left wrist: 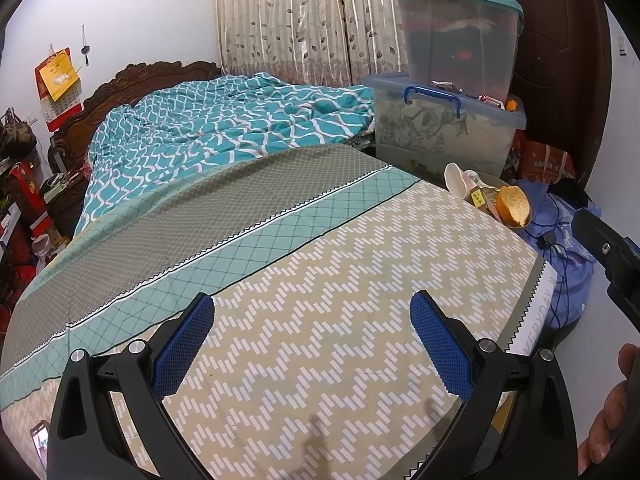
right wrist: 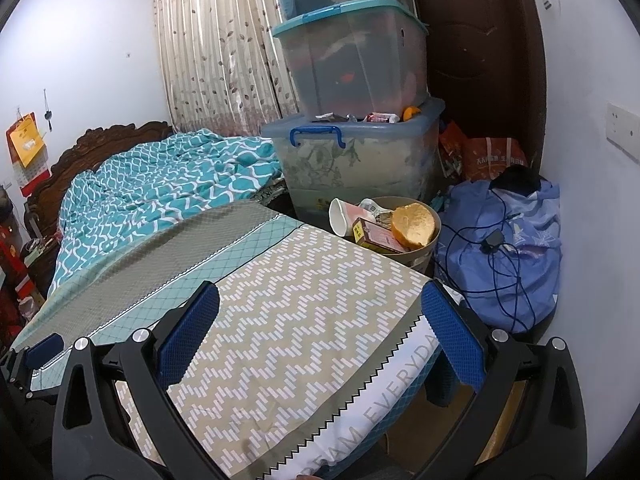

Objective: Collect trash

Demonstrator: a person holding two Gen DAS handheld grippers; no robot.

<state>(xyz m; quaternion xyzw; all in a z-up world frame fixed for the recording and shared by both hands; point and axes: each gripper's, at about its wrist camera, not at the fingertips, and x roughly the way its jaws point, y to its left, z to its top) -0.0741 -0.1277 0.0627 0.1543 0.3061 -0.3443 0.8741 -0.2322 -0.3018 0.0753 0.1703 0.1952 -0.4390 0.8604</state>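
A round tan trash bin (right wrist: 428, 250) stands on the floor at the bed's far right corner. It holds a white paper cup (right wrist: 340, 216), a brown box (right wrist: 378, 236) and an orange peel (right wrist: 414, 222). The same bin contents show in the left wrist view: cup (left wrist: 456, 178), peel (left wrist: 514, 204). My left gripper (left wrist: 312, 340) is open and empty above the bed's foot. My right gripper (right wrist: 320, 328) is open and empty over the bed's right corner. The right gripper's body shows at the right edge of the left wrist view (left wrist: 612, 256).
The bed (right wrist: 288, 320) has a zigzag sheet and a teal quilt (right wrist: 160, 184). Stacked plastic storage boxes (right wrist: 356, 160) stand behind the bin. A blue cloth bag with a cable (right wrist: 508, 248) lies on the floor right of it. A dark door (right wrist: 480, 60) is behind.
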